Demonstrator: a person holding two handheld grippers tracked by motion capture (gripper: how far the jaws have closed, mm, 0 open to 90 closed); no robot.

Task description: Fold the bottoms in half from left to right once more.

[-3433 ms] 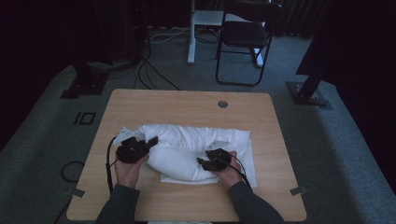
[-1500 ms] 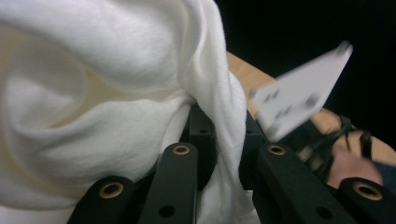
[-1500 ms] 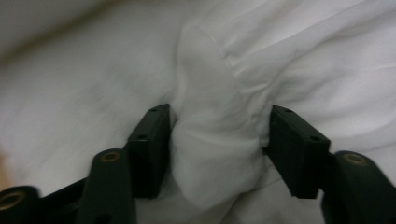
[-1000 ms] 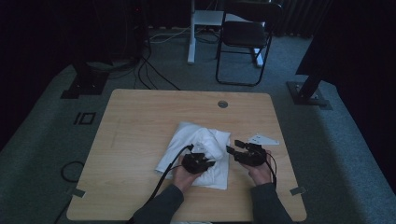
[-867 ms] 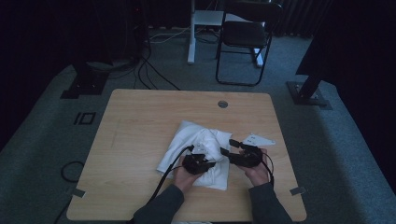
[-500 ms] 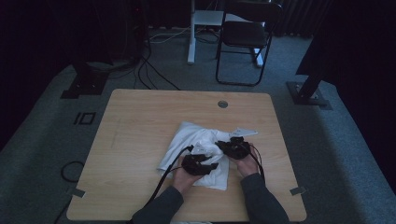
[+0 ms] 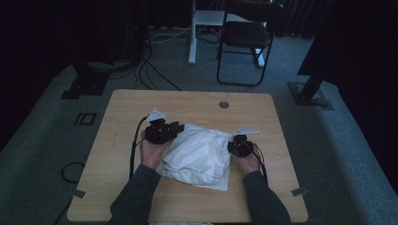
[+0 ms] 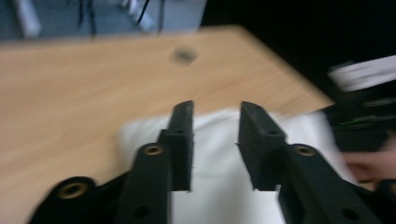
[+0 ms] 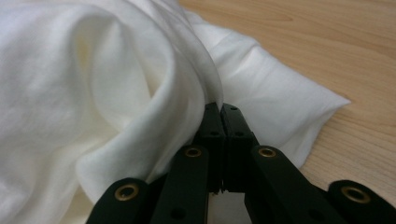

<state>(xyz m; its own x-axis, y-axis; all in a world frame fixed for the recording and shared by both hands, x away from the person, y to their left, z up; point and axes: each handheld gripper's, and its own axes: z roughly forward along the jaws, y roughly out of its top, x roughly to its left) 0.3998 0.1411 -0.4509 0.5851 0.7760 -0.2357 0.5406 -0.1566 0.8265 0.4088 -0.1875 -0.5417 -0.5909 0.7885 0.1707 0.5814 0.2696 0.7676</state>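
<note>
table (image 7: 122, 140): light wood-grain top, smooth, matt | cloth (image 7: 199, 152): white woven fabric, soft, matt, creased | left gripper (image 8: 215, 140): matt black jaws, fine-textured pads, brass-coloured rivets | floor (image 7: 42, 154): grey carpet, rough

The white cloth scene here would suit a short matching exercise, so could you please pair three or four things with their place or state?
Things:
1. left gripper
2. right gripper
3. white cloth
4. folding chair

Places or states:
a. on the floor beyond the far edge of the table
b. jaws apart, nothing between them
c. bunched in the middle of the wooden table
d. jaws closed on a fold of fabric

Pairs: 1-b, 2-d, 3-c, 4-a
</note>
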